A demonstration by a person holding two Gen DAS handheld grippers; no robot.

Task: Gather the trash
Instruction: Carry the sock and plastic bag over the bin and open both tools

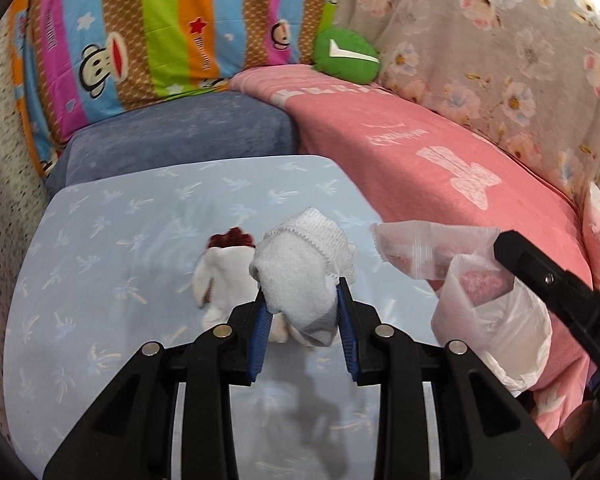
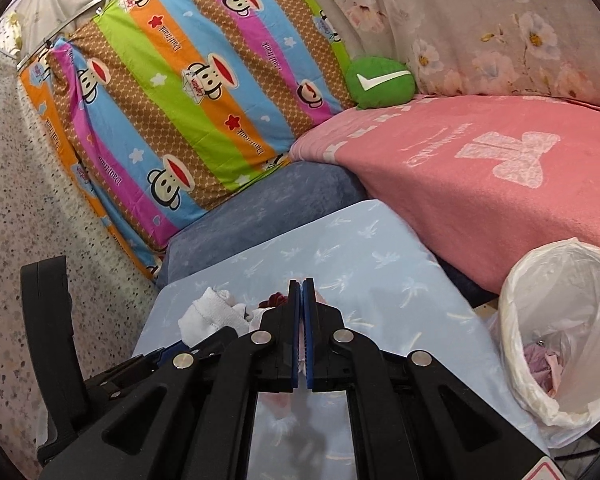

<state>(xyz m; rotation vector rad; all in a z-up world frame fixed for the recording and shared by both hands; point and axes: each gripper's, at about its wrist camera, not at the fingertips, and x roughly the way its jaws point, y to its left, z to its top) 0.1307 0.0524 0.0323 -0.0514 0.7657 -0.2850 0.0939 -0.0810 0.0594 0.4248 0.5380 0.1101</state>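
My left gripper (image 1: pixel 302 300) is shut on a white sock (image 1: pixel 304 264) and holds it above the light blue table (image 1: pixel 140 216). Behind it lies a white cloth with a dark red piece (image 1: pixel 230 240) on top. My right gripper (image 2: pixel 301 284) is shut on the edge of a clear zip plastic bag (image 1: pixel 420 252); in the right wrist view the bag is mostly hidden by the fingers. The left gripper and sock (image 2: pixel 208 314) also show at the lower left of the right wrist view. A bin lined with a white plastic bag (image 2: pixel 560 320) stands right of the table, with trash inside.
A pink blanket (image 1: pixel 440 168) covers the sofa to the right. A blue cushion (image 1: pixel 180 136), a striped monkey-print pillow (image 1: pixel 140 32) and a green plush (image 1: pixel 344 54) lie behind the table. Speckled floor (image 2: pixel 20 200) is to the left.
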